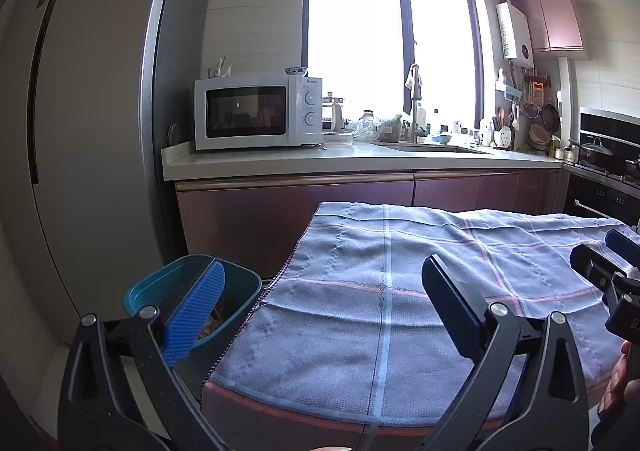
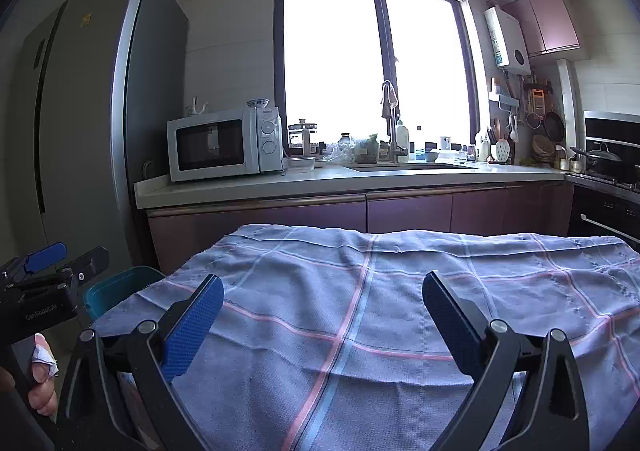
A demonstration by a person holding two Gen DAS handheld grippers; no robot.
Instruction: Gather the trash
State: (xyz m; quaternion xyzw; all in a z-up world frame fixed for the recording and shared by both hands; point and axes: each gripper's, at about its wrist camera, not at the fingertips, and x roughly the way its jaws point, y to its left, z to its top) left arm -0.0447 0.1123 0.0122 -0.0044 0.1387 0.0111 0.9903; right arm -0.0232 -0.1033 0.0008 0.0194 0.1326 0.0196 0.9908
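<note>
Both hand-held grippers hover above a bench covered by a blue-grey checked cloth point(image 2: 360, 315) with pink and pale blue stripes. The left hand-held gripper point(image 1: 322, 295) has its blue-padded fingers spread wide with nothing between them; one finger hangs over the teal trash bin point(image 1: 158, 287), the other over the cloth. The bin stands just beside the bench's left edge, lower than the bench top, and some brownish scraps lie inside it, too indistinct to identify. The right hand-held gripper point(image 2: 322, 297) is likewise spread wide and empty, above the middle of the cloth. No loose trash shows on the cloth in either view. In the right wrist view a hand point(image 2: 40, 379) grips the left tool's handle, a white bit of material on one finger. Behind the bench run a counter point(image 2: 320, 181) with a white microwave point(image 2: 224, 145), a sink under a bright window, and a tall grey refrigerator point(image 1: 80, 131) at left.
</note>
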